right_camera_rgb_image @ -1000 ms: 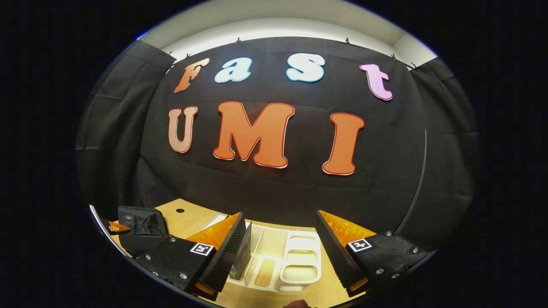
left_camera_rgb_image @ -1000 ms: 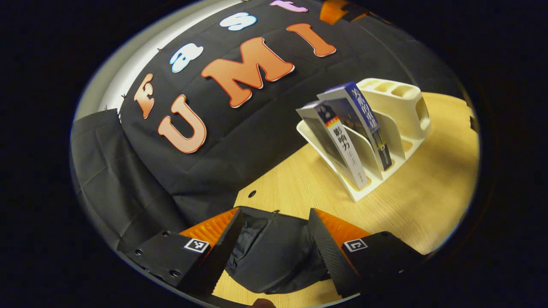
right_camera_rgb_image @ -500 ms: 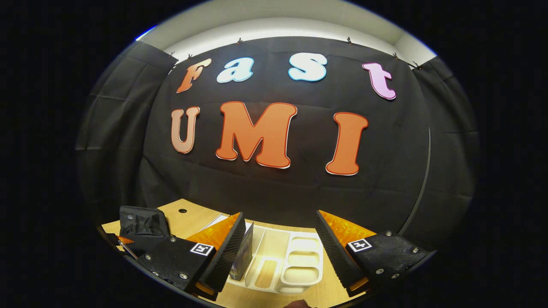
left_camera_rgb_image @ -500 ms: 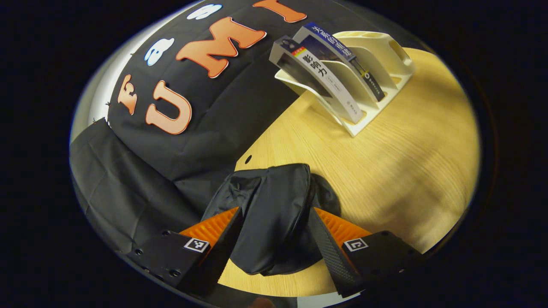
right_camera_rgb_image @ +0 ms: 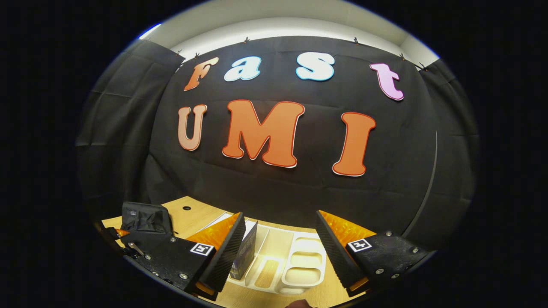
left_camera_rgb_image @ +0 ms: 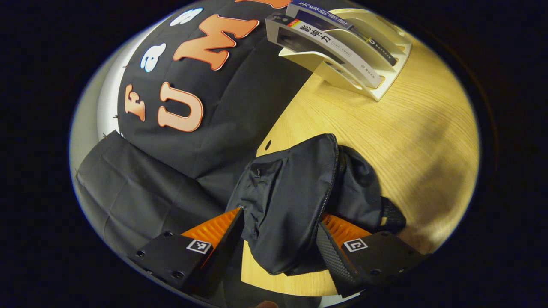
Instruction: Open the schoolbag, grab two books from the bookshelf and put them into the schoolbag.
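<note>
Both grippers, left and right, gape empty; one schoolbag, two books.

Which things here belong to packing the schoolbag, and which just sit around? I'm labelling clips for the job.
Belong to the job:
- black schoolbag, between the open left tongs
- two books
- white bookshelf
- right tongs, open over the bookshelf

Just there:
- wooden table
- bookshelf's empty cup compartments
</note>
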Motion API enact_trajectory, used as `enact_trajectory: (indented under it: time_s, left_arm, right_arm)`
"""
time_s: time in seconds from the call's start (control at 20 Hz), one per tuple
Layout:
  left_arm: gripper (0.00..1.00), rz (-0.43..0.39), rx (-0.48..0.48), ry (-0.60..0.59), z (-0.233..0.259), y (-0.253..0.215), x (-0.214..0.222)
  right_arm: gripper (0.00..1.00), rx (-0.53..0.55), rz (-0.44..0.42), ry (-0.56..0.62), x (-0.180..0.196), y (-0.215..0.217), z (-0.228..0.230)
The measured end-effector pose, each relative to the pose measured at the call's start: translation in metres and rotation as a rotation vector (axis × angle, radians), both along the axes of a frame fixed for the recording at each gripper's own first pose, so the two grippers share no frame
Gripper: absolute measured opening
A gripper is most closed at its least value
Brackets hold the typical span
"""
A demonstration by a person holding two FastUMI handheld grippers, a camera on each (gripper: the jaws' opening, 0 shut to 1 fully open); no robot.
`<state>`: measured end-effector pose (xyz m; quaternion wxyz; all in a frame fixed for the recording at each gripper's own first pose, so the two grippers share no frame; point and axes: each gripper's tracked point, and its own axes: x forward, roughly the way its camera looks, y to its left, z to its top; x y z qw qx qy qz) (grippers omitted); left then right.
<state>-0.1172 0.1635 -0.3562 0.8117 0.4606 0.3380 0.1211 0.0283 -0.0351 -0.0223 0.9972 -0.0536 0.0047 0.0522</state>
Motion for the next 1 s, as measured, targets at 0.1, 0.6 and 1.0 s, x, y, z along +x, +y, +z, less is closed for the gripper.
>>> enact_trajectory:
  time_s: [0.1, 0.6, 1.0]
  left_arm:
    - [0.96, -0.008, 0.02, 0.018, -0.002, 0.001, 0.007]
    - [0.25, -0.024, -0.104, 0.133, -0.003, -0.003, 0.022]
    - [0.06, -0.084, -0.322, 0.254, 0.021, 0.004, 0.026]
  right_arm:
    - [0.98, 0.002, 0.008, -0.004, -0.001, 0.001, 0.002]
    - [0.98, 0.001, 0.033, -0.005, -0.004, 0.0, 0.003]
    - [0.98, -0.026, 0.0, 0.055, 0.003, 0.021, -0.007]
